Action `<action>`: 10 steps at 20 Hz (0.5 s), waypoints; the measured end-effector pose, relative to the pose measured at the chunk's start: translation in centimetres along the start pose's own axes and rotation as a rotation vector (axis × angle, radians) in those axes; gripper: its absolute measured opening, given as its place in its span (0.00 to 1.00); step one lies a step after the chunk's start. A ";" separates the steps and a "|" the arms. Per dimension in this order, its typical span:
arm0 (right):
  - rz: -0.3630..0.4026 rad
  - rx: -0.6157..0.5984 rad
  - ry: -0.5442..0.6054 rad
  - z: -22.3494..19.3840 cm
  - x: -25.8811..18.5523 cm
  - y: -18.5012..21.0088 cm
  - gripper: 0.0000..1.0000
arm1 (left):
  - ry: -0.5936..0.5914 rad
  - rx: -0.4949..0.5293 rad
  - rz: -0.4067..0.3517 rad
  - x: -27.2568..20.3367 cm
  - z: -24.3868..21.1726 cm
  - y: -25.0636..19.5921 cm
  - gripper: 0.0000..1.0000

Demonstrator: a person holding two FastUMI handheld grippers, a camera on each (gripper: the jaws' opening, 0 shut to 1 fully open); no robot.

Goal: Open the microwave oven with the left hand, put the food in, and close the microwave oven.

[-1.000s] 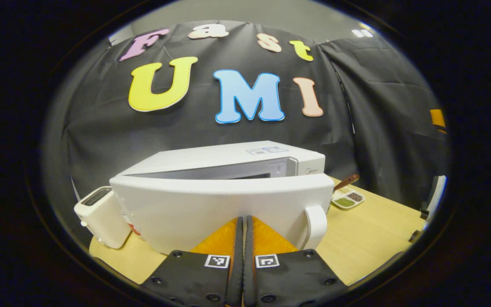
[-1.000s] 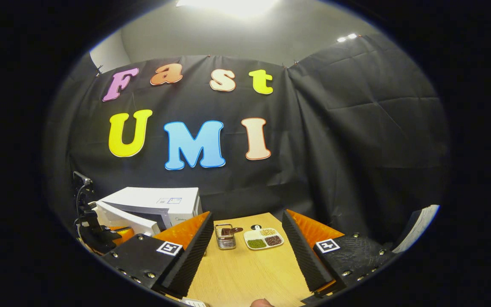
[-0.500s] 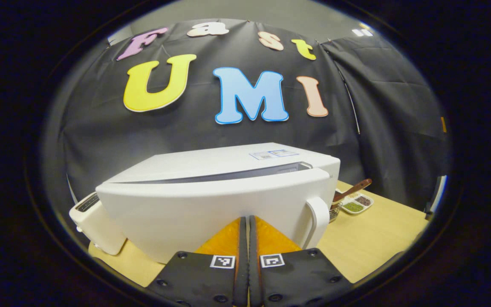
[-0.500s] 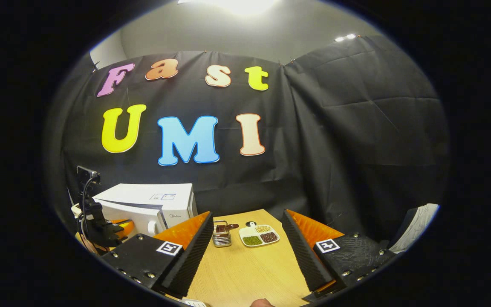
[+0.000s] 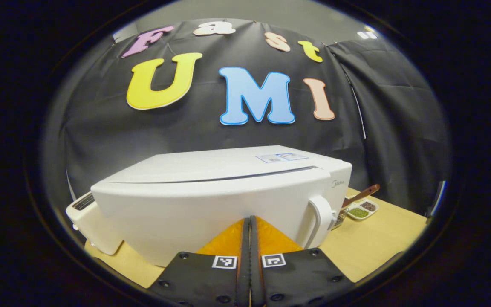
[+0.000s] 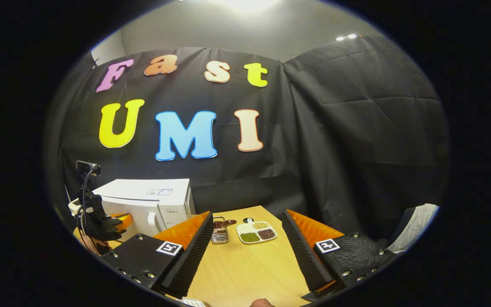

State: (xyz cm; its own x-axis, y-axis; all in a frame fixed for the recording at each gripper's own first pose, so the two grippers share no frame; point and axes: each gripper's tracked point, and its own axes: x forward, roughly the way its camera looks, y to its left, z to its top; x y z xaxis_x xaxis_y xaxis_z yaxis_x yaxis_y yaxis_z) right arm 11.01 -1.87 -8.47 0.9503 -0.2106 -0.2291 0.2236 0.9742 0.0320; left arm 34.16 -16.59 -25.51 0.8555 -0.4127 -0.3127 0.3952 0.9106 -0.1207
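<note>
While the left gripper (image 5: 249, 221), fingers together and empty, touches the microwave (image 5: 211, 192) door, the right gripper (image 6: 245, 234) gapes empty

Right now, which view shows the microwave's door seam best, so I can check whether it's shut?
The left gripper view: the microwave door is close up, its top seam a thin line, so it looks all but shut, with the left gripper pressed against it. The right gripper view shows the microwave small and far off, seam unreadable.

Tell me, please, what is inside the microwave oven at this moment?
That cannot be seen: the microwave oven has its white door nearly shut, leaving a thin dark seam along its top edge. The left tool, closed, presses against the door front, beside the handle.
</note>
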 end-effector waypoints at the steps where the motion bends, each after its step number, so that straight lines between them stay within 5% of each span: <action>1: 0.005 -0.005 -0.001 0.0 0.0 0.2 0.98 | 0.001 0.004 -0.001 0.3 -0.2 -0.1 0.07; 10: 0.130 -0.028 -0.033 1.5 -2.4 2.3 0.98 | -0.027 -0.034 0.038 -3.6 2.6 -1.8 0.08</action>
State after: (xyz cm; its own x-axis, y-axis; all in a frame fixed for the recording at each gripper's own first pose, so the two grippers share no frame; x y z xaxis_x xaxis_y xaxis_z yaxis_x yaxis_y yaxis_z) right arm 9.57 0.74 -6.35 0.9777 -0.0850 -0.1923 0.0927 0.9952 0.0315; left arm 31.27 -16.81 -21.72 0.8786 -0.3778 -0.2921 0.3511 0.9256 -0.1413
